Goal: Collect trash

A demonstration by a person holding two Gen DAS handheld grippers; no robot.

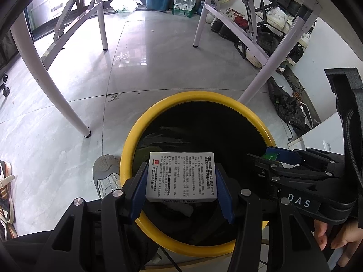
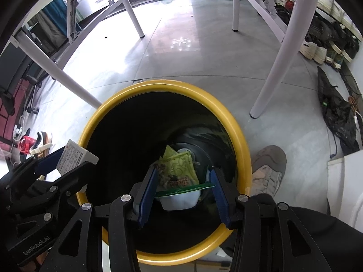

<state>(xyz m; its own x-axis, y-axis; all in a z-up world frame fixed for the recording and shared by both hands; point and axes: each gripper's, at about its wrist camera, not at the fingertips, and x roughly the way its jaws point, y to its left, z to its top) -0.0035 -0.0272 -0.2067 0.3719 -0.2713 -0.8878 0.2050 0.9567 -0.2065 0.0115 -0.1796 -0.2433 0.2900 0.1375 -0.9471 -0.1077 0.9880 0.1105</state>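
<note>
A yellow-rimmed bin with a dark inside stands on the floor under both grippers; it also shows in the right wrist view. My left gripper is shut on a white medicine box with printed text, held over the bin's opening. The box also shows in the right wrist view. My right gripper is shut on a white cup with a green lid, held over the bin. Green wrappers lie at the bin's bottom.
White table legs stand on the grey tile floor around the bin. A grey shoe is beside the bin. A black bag, shoes and a bottle pack line the far wall.
</note>
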